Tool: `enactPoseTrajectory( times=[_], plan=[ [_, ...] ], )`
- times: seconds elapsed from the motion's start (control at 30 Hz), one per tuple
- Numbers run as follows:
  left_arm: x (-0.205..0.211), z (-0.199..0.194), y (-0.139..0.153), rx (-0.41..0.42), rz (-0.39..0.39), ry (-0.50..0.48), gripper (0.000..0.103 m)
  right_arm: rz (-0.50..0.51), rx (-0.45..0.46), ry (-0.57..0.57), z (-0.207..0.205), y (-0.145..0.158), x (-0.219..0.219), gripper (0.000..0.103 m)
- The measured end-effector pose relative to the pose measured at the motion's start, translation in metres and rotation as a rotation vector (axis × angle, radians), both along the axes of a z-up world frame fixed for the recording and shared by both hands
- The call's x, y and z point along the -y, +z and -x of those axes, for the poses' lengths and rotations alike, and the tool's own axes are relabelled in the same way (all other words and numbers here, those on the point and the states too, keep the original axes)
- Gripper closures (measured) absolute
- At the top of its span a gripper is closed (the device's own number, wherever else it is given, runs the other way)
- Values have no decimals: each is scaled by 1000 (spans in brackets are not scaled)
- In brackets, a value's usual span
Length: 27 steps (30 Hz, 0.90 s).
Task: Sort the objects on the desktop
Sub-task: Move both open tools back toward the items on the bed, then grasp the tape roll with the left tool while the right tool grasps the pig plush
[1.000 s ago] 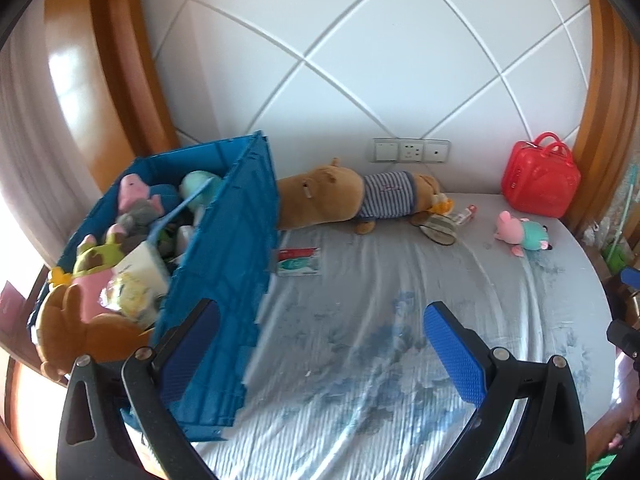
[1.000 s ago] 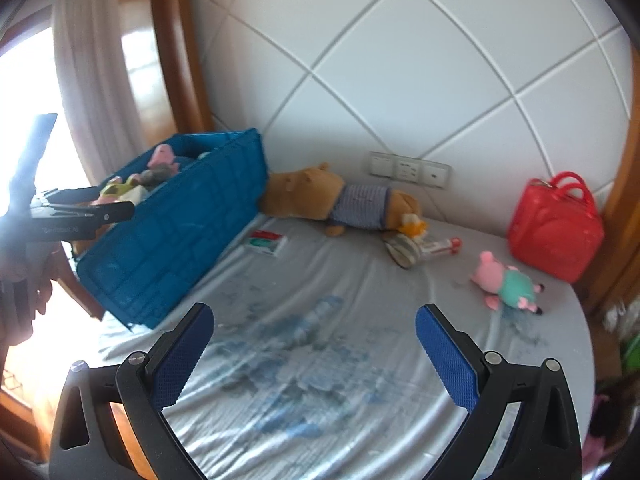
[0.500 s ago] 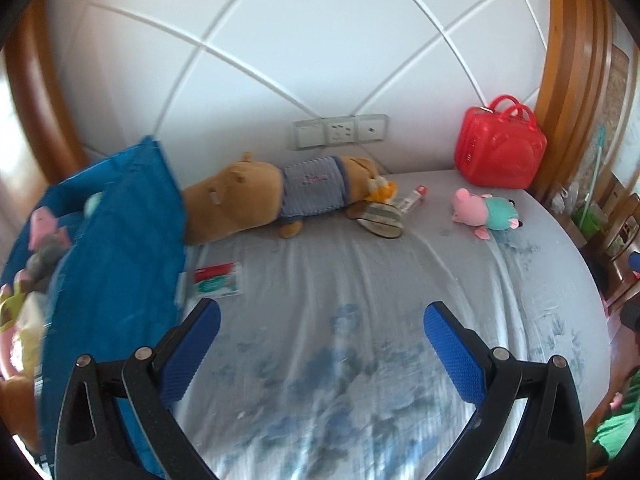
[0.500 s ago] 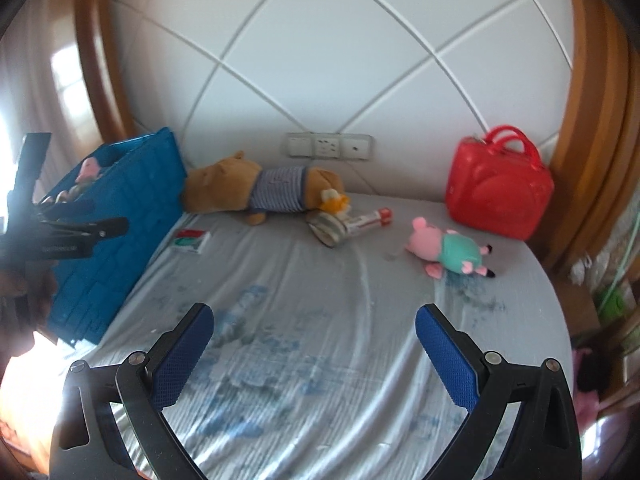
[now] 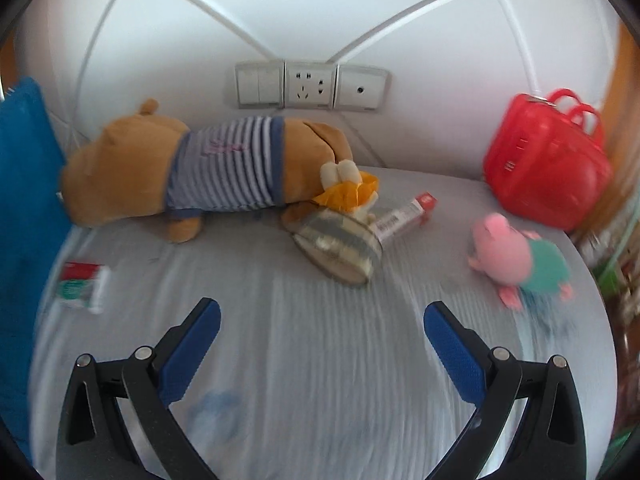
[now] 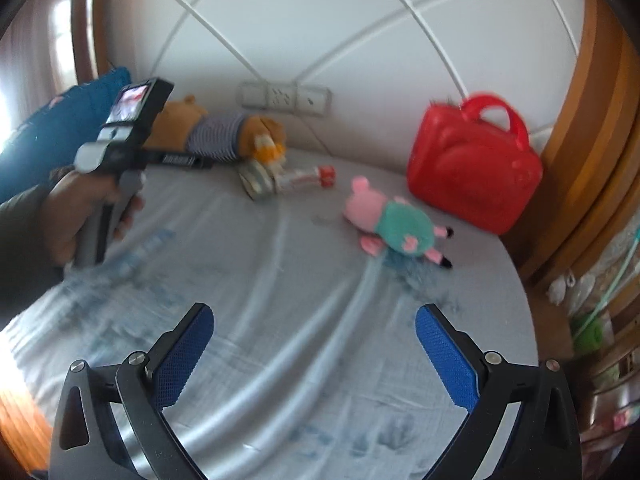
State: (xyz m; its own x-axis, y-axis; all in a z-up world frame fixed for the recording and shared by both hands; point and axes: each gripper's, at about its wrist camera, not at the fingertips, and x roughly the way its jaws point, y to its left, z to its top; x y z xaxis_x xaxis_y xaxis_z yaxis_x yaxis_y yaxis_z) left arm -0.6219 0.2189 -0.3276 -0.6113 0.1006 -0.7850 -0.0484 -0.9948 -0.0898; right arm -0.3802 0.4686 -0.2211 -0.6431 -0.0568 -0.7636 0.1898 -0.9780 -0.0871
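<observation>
My left gripper [image 5: 320, 312] is open and empty above the grey cloth-covered table [image 5: 304, 380], short of a round tape-like roll [image 5: 340, 248]. Behind it lie a brown plush in a striped shirt [image 5: 192, 172], a small yellow plush [image 5: 348, 188] and a red-capped tube [image 5: 404, 216]. A pink pig plush [image 5: 516, 256] lies to the right. My right gripper [image 6: 314, 320] is open and empty, short of the pig plush [image 6: 388, 224]. The hand with the left gripper's body [image 6: 120, 144] shows at the left in the right wrist view.
A red toy case [image 5: 548, 164] stands at the back right by the wooden frame. The blue crate's wall [image 5: 24, 184] is at the left edge. A small red-green packet [image 5: 80, 286] lies near it. Wall sockets [image 5: 312, 86] are behind the plush.
Both grippers have swung right and moved forward toward the toys at the back. The blue crate has slid to the left edge of both views. Both stay open.
</observation>
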Motion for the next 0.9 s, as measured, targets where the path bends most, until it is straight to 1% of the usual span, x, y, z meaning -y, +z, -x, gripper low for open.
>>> enactPoseTrajectory(
  times=[0.17,0.23,0.37,0.4,0.43,0.47,0.5,0.63,0.77,0.9],
  plan=[
    [-20,64,-52,60,-61,93,0,4,58,-44,10,-41,-44,1],
    [-22,84,-64,84,-92,141,0,7,81,-60,10,-54,-57,1],
    [-20,111,-87,180,-117,233,0,3,119,-76,6,-70,-73,1],
    [-19,114,-92,203,-124,248,10,4,126,-81,6,-73,-77,1],
    [-19,113,-92,207,-127,251,24,7,130,-87,6,-74,-80,1],
    [-20,110,-90,200,-118,250,33,10,129,-90,7,-73,-81,1],
    [-20,107,-87,194,-110,249,49,13,126,-91,9,-72,-82,1],
    [-21,87,-77,164,-85,223,59,11,104,-68,22,-67,-75,1],
    [-13,62,-64,141,-88,200,59,-15,64,-12,53,-68,-63,1],
    [-3,29,-45,106,-82,175,60,-80,10,56,101,-77,-53,1]
  ],
)
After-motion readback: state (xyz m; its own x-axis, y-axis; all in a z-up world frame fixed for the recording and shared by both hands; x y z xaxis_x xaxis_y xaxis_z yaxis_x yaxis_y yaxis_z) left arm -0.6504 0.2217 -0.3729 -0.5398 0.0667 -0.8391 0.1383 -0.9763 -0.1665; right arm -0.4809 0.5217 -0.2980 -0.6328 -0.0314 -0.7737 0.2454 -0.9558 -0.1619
